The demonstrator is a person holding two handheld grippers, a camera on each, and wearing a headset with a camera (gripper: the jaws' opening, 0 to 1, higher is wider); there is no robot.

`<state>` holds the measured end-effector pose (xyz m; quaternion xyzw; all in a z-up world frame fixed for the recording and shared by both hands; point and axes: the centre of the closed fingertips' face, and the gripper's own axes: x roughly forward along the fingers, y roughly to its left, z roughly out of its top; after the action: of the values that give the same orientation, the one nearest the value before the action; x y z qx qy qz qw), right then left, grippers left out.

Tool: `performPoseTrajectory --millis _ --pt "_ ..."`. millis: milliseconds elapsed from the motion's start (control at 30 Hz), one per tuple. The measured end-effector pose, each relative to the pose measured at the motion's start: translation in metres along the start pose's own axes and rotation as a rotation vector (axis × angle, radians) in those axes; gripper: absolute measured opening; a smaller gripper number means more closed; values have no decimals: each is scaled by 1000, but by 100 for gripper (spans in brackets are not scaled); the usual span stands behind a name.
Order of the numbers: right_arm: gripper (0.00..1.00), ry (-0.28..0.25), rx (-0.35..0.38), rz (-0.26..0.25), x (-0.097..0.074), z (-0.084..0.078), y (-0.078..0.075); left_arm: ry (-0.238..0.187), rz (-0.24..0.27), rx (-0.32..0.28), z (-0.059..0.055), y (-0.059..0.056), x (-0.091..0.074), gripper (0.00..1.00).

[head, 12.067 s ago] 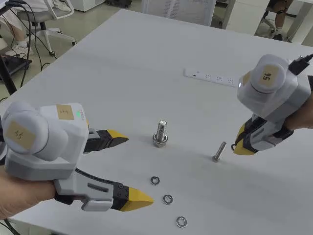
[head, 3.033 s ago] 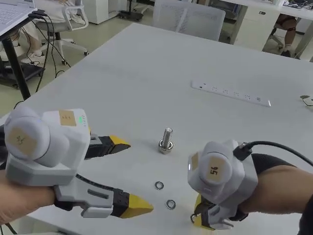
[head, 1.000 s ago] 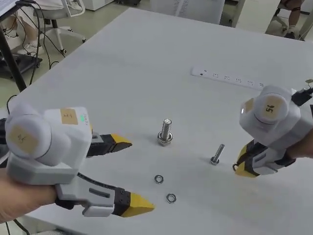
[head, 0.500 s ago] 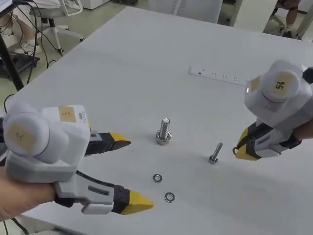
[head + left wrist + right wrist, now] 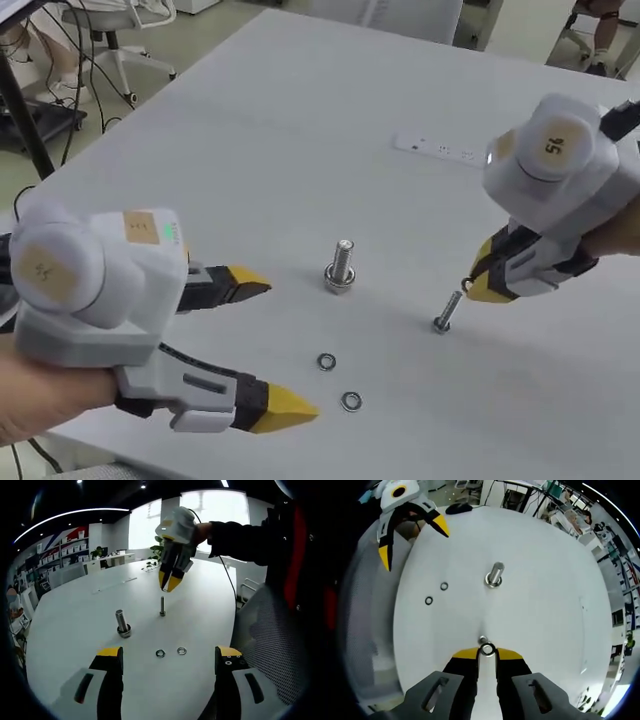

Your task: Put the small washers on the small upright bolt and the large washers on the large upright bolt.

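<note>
My right gripper (image 5: 484,288) is shut on a small washer (image 5: 467,287) and hovers just above and right of the small upright bolt (image 5: 446,312). In the right gripper view the washer (image 5: 487,645) sits between the yellow tips (image 5: 487,656), with the bolt's top (image 5: 482,640) just beyond. The large bolt (image 5: 341,266) stands mid-table with a washer at its base. Two loose washers (image 5: 326,361) (image 5: 351,401) lie in front of it. My left gripper (image 5: 270,346) hangs open at the lower left, short of those washers (image 5: 160,653), with nothing between its jaws.
A white power strip (image 5: 440,152) lies on the far side of the table (image 5: 250,150). Office chairs and cables stand beyond the table's left edge (image 5: 100,60). The right gripper (image 5: 170,577) hangs over the small bolt (image 5: 162,606) in the left gripper view.
My right gripper has moved left with the washer, closer to the top of the small bolt. Compared with the oldest frame, one washer fewer lies on the table. The left gripper has barely moved.
</note>
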<state>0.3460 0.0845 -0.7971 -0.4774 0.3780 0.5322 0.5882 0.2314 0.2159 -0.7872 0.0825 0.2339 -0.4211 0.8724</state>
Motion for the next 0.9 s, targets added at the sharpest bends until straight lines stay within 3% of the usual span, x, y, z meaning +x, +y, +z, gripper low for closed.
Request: performPoseTrajectory --millis 900 --pt "13 51 -33 45 16 -2 1 5 1 -18 -4 3 0 74"
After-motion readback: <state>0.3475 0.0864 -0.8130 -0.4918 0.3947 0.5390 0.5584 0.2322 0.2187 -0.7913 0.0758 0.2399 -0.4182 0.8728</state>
